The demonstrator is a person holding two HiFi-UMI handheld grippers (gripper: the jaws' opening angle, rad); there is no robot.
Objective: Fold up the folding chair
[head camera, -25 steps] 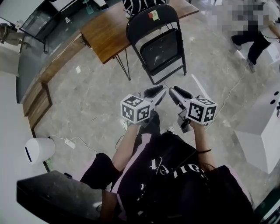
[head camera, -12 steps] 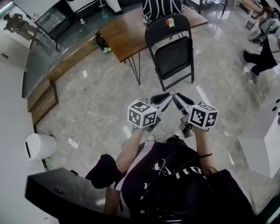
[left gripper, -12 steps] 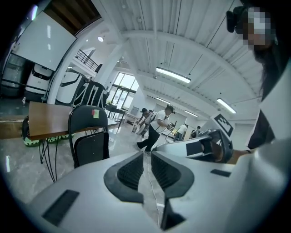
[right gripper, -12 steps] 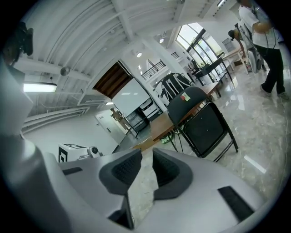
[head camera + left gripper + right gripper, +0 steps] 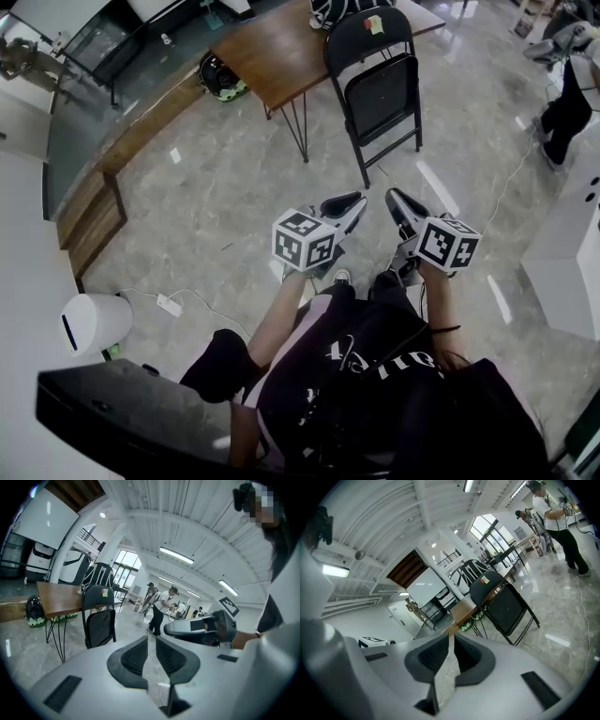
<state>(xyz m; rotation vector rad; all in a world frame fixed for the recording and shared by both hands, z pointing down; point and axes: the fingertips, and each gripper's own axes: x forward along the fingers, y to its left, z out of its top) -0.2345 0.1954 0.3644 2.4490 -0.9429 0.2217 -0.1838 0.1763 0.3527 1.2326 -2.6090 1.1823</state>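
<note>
- Both your claws have drawn back from the chair (image 5: pixel 380 89) since a second ago. It sat close ahead of them then and now stands well apart from them, further up the head view.
- Your left claw (image 5: pixel 354 200) has eased its jaws in a little. A narrow slit still shows between the pads, with only floor seen through it, so it grips nothing.
- Your right claw (image 5: pixel 396 197) has just been closing. Its pads now meet at the tips, with nothing caught between them.
- You hold the two claws side by side, near each other but not touching, both pointing ahead and slightly down over bare floor.
- Ahead of both claws, the chair stands on its legs with its seat tipped up flat against the back.
- Beyond the chair and to the left of the claws' line is the table (image 5: pixel 281 56). The chair's back is just beside its near corner.
- Far off to the right of your right claw, a person (image 5: pixel 567 108) stands at the frame's edge.
</note>
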